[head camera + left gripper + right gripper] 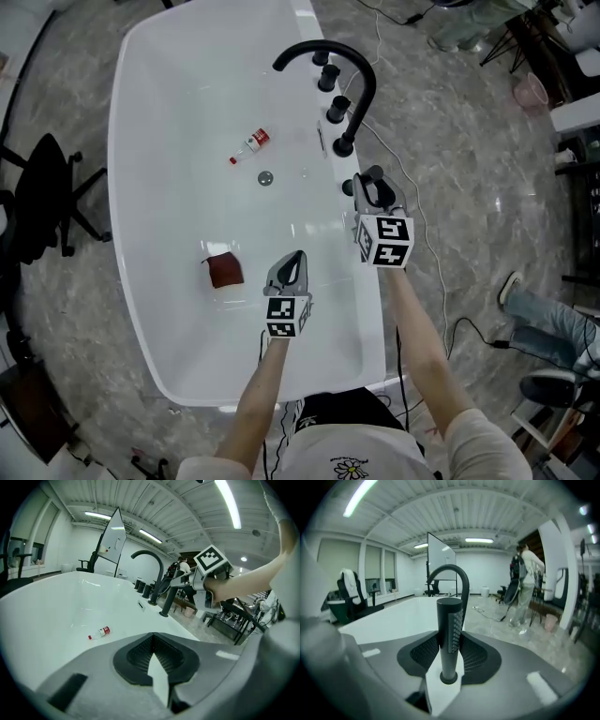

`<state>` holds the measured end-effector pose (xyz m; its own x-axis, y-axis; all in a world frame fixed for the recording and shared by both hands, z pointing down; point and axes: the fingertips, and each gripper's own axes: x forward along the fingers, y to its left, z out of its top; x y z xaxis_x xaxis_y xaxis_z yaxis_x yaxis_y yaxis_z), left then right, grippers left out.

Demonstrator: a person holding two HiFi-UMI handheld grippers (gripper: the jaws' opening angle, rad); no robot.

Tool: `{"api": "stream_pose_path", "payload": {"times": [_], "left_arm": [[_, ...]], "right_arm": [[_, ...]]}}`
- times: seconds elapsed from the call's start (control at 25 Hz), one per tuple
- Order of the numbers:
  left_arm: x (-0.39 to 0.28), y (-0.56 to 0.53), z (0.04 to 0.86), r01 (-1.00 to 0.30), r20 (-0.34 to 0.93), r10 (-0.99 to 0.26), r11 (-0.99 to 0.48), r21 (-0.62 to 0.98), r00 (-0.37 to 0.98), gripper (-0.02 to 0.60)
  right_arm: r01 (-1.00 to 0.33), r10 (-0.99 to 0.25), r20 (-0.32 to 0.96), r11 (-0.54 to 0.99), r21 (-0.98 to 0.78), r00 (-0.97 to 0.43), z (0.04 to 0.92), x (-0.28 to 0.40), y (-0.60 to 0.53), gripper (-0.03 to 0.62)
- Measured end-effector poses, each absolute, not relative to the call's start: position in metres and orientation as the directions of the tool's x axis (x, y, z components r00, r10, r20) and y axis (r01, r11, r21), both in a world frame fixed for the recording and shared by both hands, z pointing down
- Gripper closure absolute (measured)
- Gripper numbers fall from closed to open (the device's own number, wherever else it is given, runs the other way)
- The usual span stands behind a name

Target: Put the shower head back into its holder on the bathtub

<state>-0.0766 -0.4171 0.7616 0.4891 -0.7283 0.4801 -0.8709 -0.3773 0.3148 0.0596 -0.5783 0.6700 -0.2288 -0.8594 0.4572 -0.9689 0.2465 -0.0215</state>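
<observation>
Now: the white bathtub [141,281] fills the view. Your right claw [370,187], at 3 o'clock on the rim, clamps the black shower head [449,634] upright, likely so its foot drops straight into the holder ring [448,678]; it looks seated or nearly so. Your left claw [292,260], pinched together and empty, hovers over the basin, clear of the work. Small bottle [251,144] at 12: red label, print unreadable.

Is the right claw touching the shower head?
Touching. The right gripper view shows the right claw with both pads against the shower head.
</observation>
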Motion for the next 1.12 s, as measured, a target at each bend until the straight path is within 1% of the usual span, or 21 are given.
{"api": "stream_pose_path", "payload": {"times": [0.08, 0.24, 0.48, 0.72, 0.8, 0.84, 0.88, 0.92, 0.96, 1.12], "left_arm": [[-0.074, -0.417, 0.765, -0.871, 0.484, -0.727, -0.370, 0.322, 0.488, 0.588], [-0.062, -0.417, 0.758, -0.863, 0.467, -0.729, -0.380, 0.332, 0.501, 0.588], [-0.046, -0.417, 0.727, -0.847, 0.422, -0.738, -0.407, 0.343, 0.526, 0.588], [-0.059, -0.428, 0.685, -0.859, 0.359, -0.788, -0.398, 0.323, 0.500, 0.588], [-0.066, -0.429, 0.665, -0.864, 0.330, -0.809, -0.388, 0.322, 0.487, 0.588], [-0.068, -0.430, 0.653, -0.866, 0.312, -0.819, -0.389, 0.314, 0.482, 0.588], [-0.071, -0.431, 0.639, -0.869, 0.291, -0.830, -0.392, 0.303, 0.476, 0.588], [-0.073, -0.433, 0.624, -0.871, 0.265, -0.842, -0.394, 0.293, 0.470, 0.588], [-0.075, -0.434, 0.609, -0.873, 0.238, -0.854, -0.394, 0.288, 0.463, 0.588], [-0.076, -0.419, 0.542, -0.871, 0.131, -0.886, -0.393, 0.295, 0.444, 0.588]], "right_arm": [[-0.965, -0.860, 0.456, 0.264, 0.010, -0.230, 0.674, 0.058, -0.578, 0.456], [-0.969, -0.852, 0.471, 0.248, -0.018, -0.227, 0.676, 0.058, -0.575, 0.456], [-0.969, -0.809, 0.541, 0.242, -0.049, -0.229, 0.681, 0.063, -0.572, 0.450], [-0.963, -0.851, 0.455, 0.263, -0.064, -0.262, 0.617, 0.064, -0.570, 0.442], [-0.963, -0.865, 0.423, 0.251, -0.102, -0.270, 0.589, 0.063, -0.559, 0.471], [-0.964, -0.878, 0.399, 0.238, -0.115, -0.264, 0.573, 0.063, -0.552, 0.498], [-0.967, -0.893, 0.372, 0.223, -0.119, -0.252, 0.557, 0.063, -0.544, 0.506], [-0.970, -0.907, 0.346, 0.211, -0.120, -0.241, 0.540, 0.063, -0.535, 0.541], [-0.970, -0.916, 0.324, 0.209, -0.124, -0.238, 0.525, 0.062, -0.525, 0.588], [-0.948, -0.909, 0.281, 0.266, -0.175, -0.307, 0.473, 0.049, -0.469, 0.588]]}}
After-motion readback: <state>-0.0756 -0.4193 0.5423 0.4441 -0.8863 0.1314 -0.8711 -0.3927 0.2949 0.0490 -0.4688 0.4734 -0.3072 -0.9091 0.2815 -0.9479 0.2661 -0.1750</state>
